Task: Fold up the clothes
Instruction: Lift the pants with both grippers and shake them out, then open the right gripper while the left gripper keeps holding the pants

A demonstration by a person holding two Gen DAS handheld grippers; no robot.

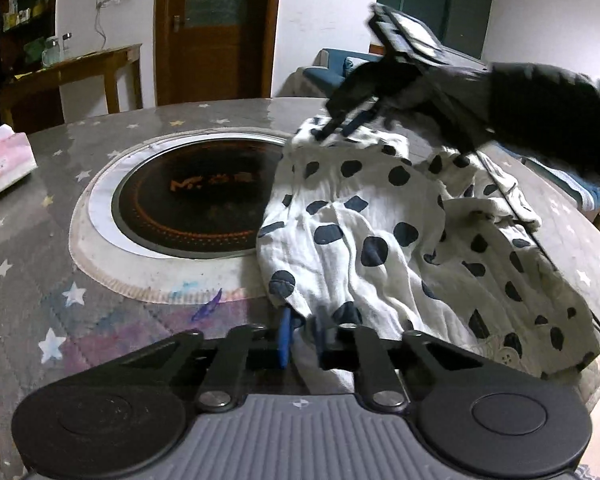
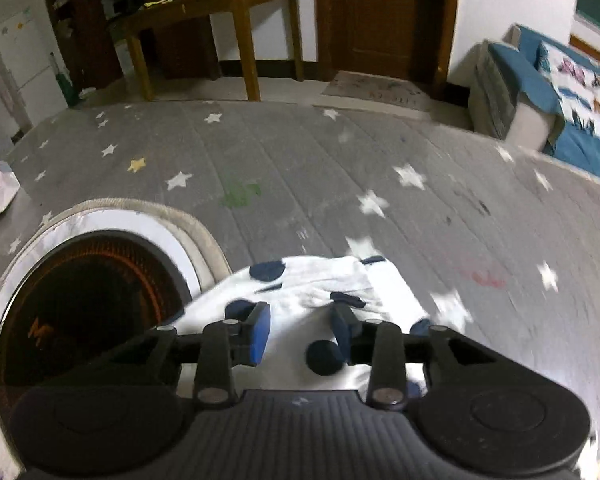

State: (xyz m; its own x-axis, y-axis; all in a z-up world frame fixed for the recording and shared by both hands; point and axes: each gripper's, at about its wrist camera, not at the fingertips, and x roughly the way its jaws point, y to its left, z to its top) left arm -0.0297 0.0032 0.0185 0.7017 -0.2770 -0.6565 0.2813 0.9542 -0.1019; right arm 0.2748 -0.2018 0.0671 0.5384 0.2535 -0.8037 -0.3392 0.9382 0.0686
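A white garment with dark blue dots lies crumpled on the right half of the grey, star-patterned table. My left gripper is shut on the garment's near edge, cloth pinched between its blue pads. My right gripper, held by a hand in a dark sleeve, hovers at the garment's far edge. In the right wrist view, the right gripper stands open over the garment, its pads apart and the cloth lying loose beneath them.
A round black hotplate with a white rim is set into the table left of the garment, partly covered by it. A pink-and-white packet lies at the table's left edge. Beyond the table stand a wooden side table and a blue sofa.
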